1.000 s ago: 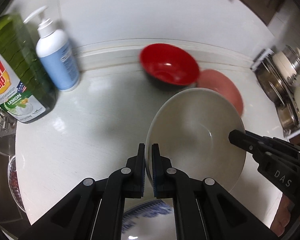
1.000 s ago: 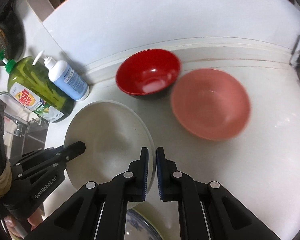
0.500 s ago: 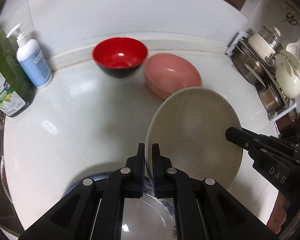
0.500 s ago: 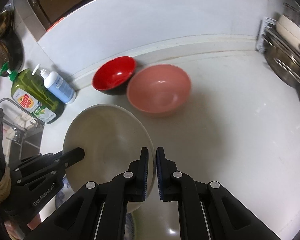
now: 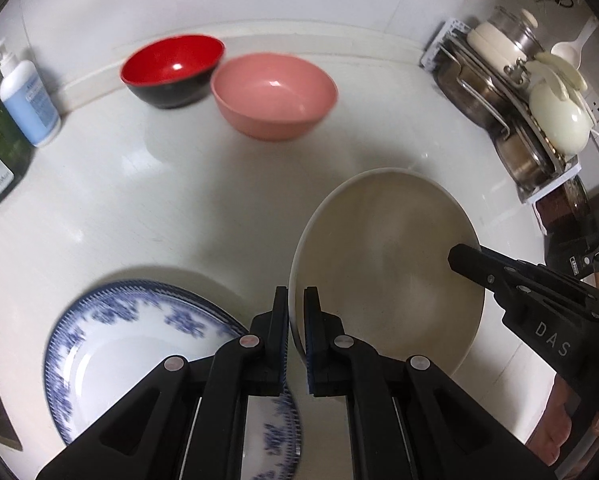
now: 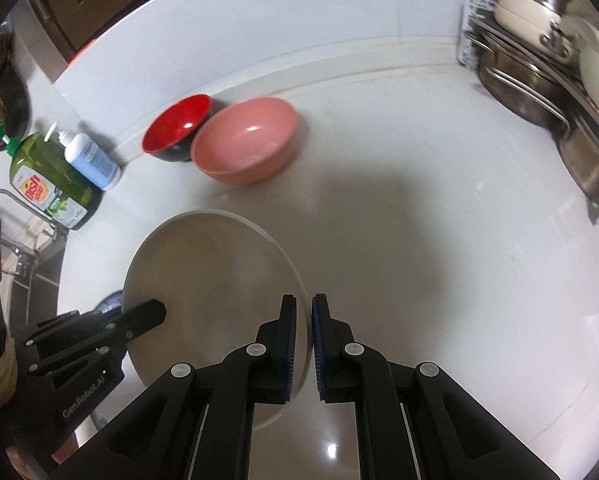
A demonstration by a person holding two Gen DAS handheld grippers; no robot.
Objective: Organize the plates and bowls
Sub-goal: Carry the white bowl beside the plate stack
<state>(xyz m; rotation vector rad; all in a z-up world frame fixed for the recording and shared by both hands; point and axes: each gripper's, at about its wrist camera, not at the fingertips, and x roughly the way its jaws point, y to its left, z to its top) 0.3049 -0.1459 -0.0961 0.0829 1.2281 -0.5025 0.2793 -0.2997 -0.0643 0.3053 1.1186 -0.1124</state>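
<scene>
both grippers carry one cream plate (image 5: 383, 276) above the worktop (image 5: 147, 184). the left gripper (image 5: 296, 334) has its fingers nearly closed, pinching the plate's near-left rim; the right gripper (image 6: 304, 346) is likewise nearly closed on the opposite rim, and shows in the left view as a black arm clamped at the plate's right edge. the plate hangs clear of the worktop, hollow side up, between the blue-patterned plate (image 5: 139, 344) lying on the worktop at lower left and the pan rack (image 5: 527, 120) at far right. the red bowl (image 5: 173, 70) and pink bowl (image 5: 275, 94) sit touching each other near the back wall, well apart from the plate.

to do this carry well, i judge the two hands should travel together at a matched pace so neither rim pinch twists or slips. keep the plate level. if it is meant to stack on the blue-patterned plate, centre it over that one before lowering, and release both sides only once it rests flat.

the plate is round, so it has no true long axis; the line that matters runs between the two grips, left to right across the left view. its face points up, tilted slightly toward the cameras.
</scene>
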